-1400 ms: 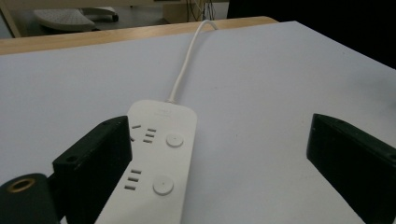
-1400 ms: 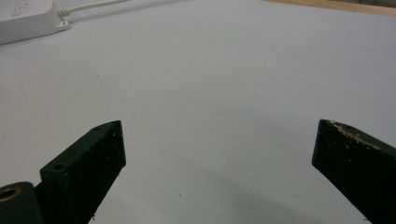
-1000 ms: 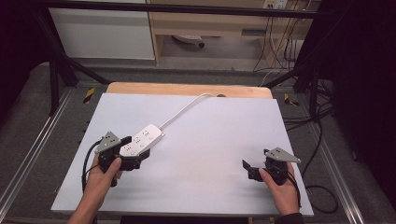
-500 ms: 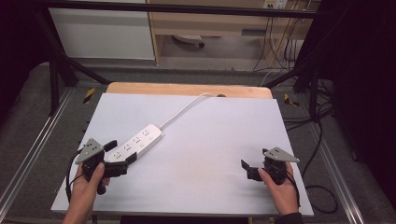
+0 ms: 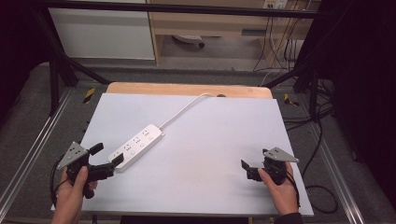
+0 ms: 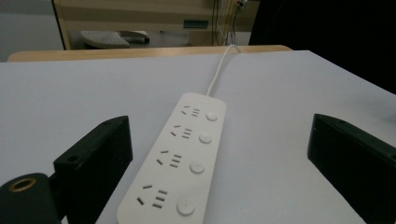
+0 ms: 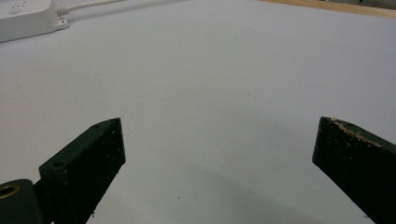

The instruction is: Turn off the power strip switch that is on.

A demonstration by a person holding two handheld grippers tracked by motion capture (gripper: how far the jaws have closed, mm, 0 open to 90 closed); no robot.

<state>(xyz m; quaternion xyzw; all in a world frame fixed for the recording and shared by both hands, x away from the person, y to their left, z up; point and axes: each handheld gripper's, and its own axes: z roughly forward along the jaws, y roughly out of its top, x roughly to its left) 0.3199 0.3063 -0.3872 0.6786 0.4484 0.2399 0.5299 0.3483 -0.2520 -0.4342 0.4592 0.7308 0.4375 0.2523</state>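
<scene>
The power strip (image 6: 180, 163) lies between the left tool's (image 6: 219, 158) spread jaws.

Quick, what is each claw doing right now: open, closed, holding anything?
Left claw: open, empty, lined up on the power strip.
Right claw: open, empty, over the bare table.

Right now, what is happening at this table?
A person holds a gripper in each hand at a table with a pale top. The left gripper is open and points at the near end of a white power strip, which lies flat with its cord running to the far edge. In the left gripper view the strip lies between the jaws, not clamped. The right gripper is open too, over bare table near the right corner, apart from the strip.
</scene>
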